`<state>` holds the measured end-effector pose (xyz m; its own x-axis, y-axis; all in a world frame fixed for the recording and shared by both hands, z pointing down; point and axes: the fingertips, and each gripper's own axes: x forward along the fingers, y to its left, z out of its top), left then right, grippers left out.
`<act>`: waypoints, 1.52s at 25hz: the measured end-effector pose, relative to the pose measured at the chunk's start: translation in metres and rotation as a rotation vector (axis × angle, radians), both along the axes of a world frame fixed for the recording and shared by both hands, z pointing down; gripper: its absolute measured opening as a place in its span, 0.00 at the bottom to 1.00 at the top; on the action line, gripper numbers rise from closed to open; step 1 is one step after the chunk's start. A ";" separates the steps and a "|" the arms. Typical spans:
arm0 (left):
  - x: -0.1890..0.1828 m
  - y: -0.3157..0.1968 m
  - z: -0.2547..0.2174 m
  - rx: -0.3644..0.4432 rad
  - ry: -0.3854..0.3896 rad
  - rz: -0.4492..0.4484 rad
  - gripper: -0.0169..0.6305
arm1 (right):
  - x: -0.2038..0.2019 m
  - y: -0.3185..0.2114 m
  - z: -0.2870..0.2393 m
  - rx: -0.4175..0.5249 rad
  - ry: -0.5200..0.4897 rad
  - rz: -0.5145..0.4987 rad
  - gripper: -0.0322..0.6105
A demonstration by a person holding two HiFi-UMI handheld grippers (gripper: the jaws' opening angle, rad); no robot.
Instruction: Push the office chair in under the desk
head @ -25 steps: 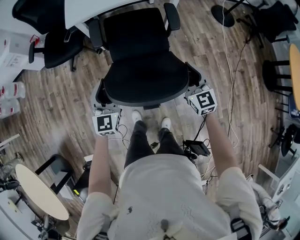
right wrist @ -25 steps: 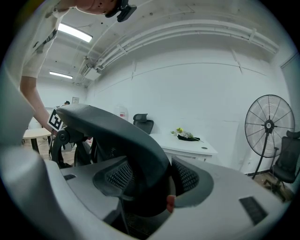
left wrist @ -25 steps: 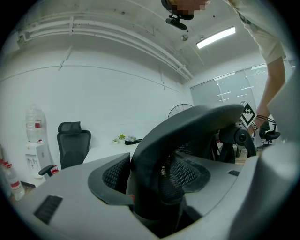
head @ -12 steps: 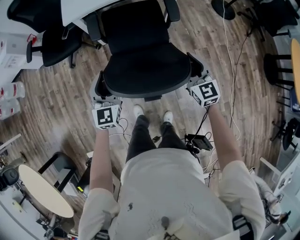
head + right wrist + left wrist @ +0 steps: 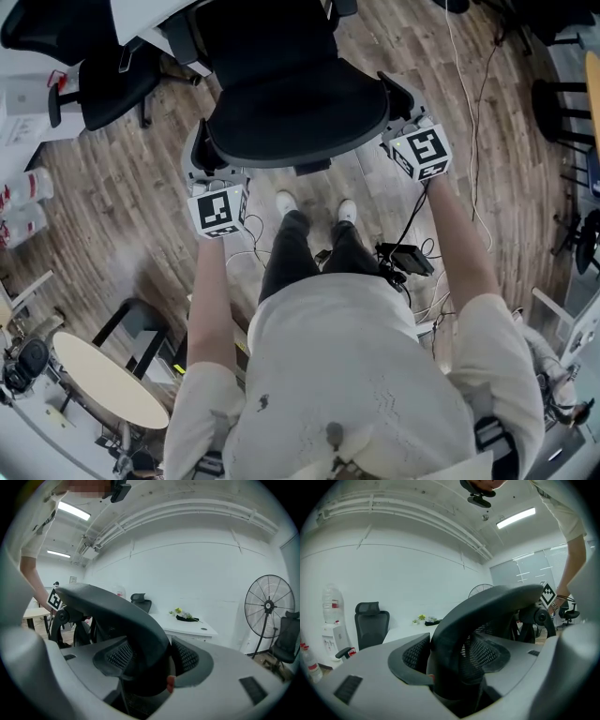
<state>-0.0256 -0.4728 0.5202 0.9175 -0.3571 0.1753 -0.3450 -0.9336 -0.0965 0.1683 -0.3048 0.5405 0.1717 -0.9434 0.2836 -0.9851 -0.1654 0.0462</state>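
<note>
The black office chair [image 5: 291,103] stands in front of me in the head view, its seat partly beneath the white desk [image 5: 145,14] at the top edge. My left gripper [image 5: 200,169] is shut on the left rim of the chair's backrest, and my right gripper [image 5: 401,103] is shut on the right rim. In the left gripper view the black backrest rim [image 5: 487,606] runs between the grey jaws of the left gripper [image 5: 450,663]. The right gripper view shows the same rim [image 5: 108,606] clamped in the right gripper [image 5: 150,667], with the desk top [image 5: 190,625] beyond.
A second black chair [image 5: 103,80] stands at the desk to the left. Cables [image 5: 469,112] and a black device [image 5: 408,258] lie on the wood floor at the right. A round table [image 5: 108,380] is behind me at lower left. A standing fan [image 5: 269,606] is at the right.
The chair has rolled forward toward the desk with both grippers still on its backrest. The person has stepped forward after it.
</note>
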 end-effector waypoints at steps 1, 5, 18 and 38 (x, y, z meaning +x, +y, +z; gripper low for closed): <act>0.000 -0.003 0.000 0.001 -0.001 0.002 0.47 | 0.000 -0.003 0.000 0.000 0.001 0.003 0.46; -0.004 -0.014 0.001 0.005 -0.001 0.011 0.47 | -0.006 -0.011 0.000 -0.004 -0.002 0.014 0.46; -0.017 -0.033 0.001 0.033 0.003 0.031 0.47 | -0.022 -0.025 0.002 -0.008 0.008 0.053 0.46; -0.005 -0.030 -0.003 0.043 0.001 0.010 0.47 | -0.007 -0.025 -0.003 -0.007 0.004 0.026 0.46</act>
<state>-0.0308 -0.5031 0.5177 0.9211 -0.3556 0.1587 -0.3363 -0.9319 -0.1361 0.1617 -0.3302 0.5378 0.1975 -0.9365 0.2898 -0.9803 -0.1907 0.0519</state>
